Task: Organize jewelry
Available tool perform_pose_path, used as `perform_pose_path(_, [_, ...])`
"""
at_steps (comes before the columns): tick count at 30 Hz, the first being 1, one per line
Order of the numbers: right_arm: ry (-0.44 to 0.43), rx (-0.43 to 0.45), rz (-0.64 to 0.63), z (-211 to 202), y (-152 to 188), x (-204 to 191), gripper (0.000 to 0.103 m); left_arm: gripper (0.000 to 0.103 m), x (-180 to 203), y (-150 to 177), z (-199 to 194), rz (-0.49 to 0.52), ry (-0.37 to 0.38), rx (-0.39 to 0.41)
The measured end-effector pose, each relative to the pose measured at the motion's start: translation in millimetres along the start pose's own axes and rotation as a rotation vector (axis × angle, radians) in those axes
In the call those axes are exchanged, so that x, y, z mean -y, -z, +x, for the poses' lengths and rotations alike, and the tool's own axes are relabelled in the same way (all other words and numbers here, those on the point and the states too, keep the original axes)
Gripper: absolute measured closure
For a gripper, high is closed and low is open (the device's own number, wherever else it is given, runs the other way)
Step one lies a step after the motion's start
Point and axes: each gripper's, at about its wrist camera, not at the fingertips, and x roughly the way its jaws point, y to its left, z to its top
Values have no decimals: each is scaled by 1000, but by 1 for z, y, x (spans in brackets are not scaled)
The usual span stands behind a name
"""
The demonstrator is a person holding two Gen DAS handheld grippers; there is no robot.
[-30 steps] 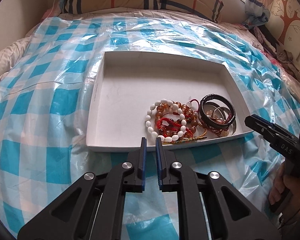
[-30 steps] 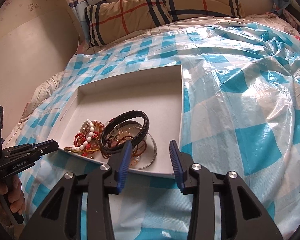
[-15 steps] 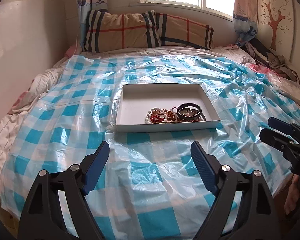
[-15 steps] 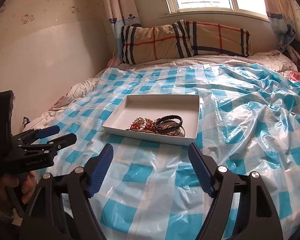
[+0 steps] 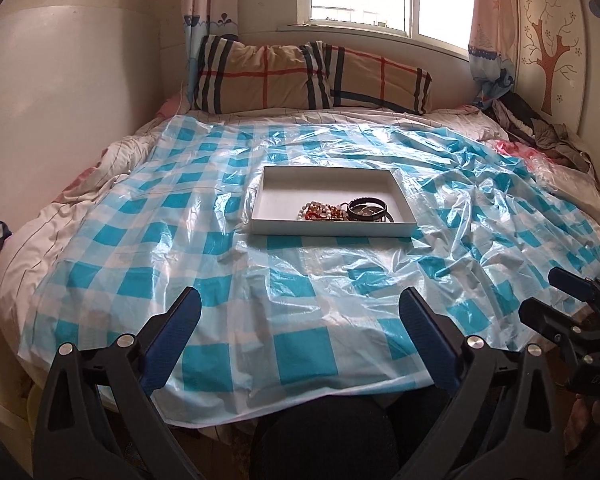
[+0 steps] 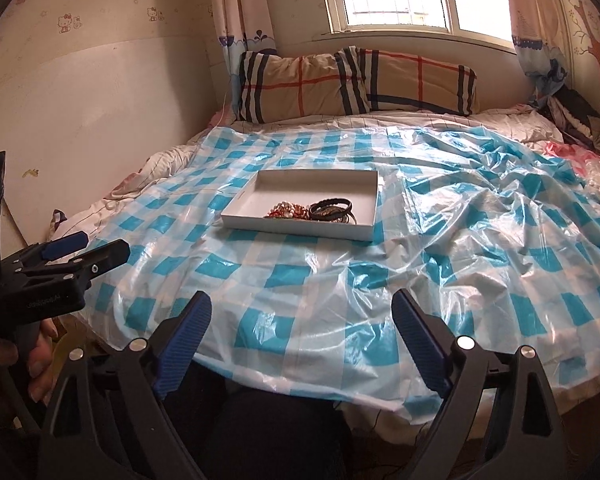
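A shallow white tray (image 5: 276, 188) lies mid-bed on a blue-and-white checked plastic sheet; it also shows in the right wrist view (image 6: 300, 186). In its near right part lie a white and red bead bracelet pile (image 5: 320, 212) (image 6: 286, 210) and black bangles (image 5: 367, 209) (image 6: 332, 210). My left gripper (image 5: 300, 312) is open and empty, well back from the tray near the bed's front edge. My right gripper (image 6: 302, 312) is open and empty too, equally far back. Each gripper shows at the other view's edge.
Two plaid pillows (image 5: 308, 76) lie at the head of the bed under a window. Crumpled clothes (image 5: 548, 132) lie at the far right. A white board (image 6: 92, 128) leans on the left wall. The sheet (image 5: 300, 280) is wrinkled, most at right.
Both grippers have pulled far back from the tray toward the foot of the bed. The left jaws went from nearly shut to wide open; the right opened wider. The jewelry stays in the tray.
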Motion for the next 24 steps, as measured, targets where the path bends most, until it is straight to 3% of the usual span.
perform_pose_path(11, [10,-13,22,-15,28,-13,13,8,6,17,-27,3,15,13])
perform_pose_path(24, [11,4,20,-31,36,-20,10,8,9,23,-49,16,16,46])
